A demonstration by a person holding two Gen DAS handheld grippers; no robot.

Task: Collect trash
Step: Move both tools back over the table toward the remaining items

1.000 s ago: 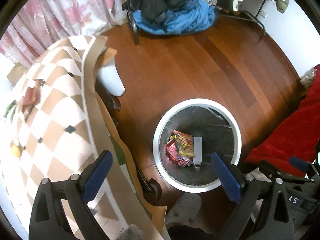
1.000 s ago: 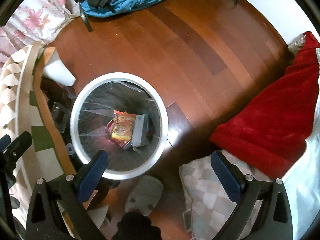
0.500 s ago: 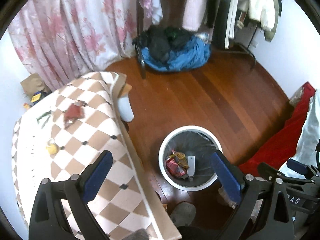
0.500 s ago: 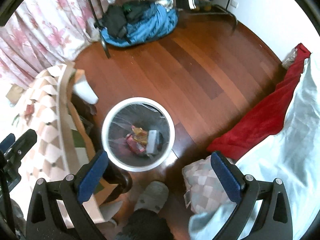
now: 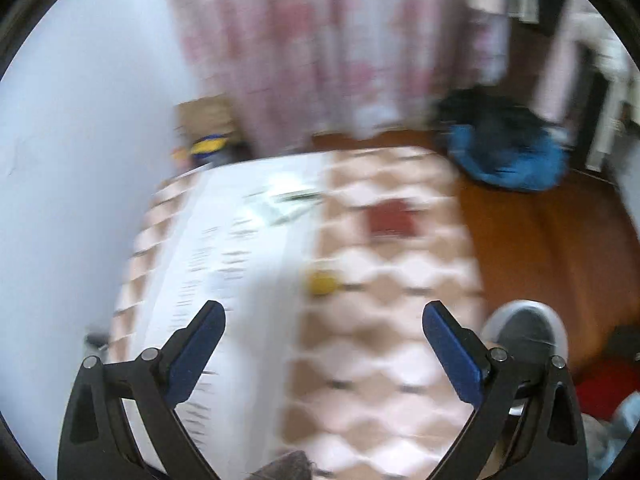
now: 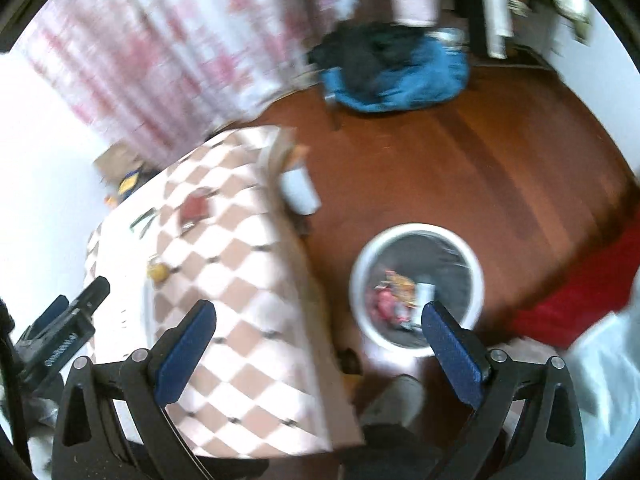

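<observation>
- Blue-padded left gripper point(image 5: 323, 332) is spread wide and empty over the checkered tablecloth point(image 5: 380, 364); though blurred, a small yellow scrap point(image 5: 320, 282) and a dark red wrapper point(image 5: 390, 220) lie on the cloth ahead, and the white-rimmed trash bin point(image 5: 527, 326) sits on the floor beyond the right finger.
- Right gripper point(image 6: 316, 330) also gapes, holding nothing, between tablecloth point(image 6: 256, 280) and trash bin point(image 6: 416, 284), where wrappers point(image 6: 394, 292) lie inside; the yellow scrap point(image 6: 157, 271) and red wrapper point(image 6: 195, 208) rest on the cloth.

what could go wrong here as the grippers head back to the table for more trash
Both views are motion-blurred, so the small yellow item and dark red wrapper could be misjudged. The checkered tablecloth may snag in the open left gripper. The trash bin sits close to the table edge, within bumping range.
</observation>
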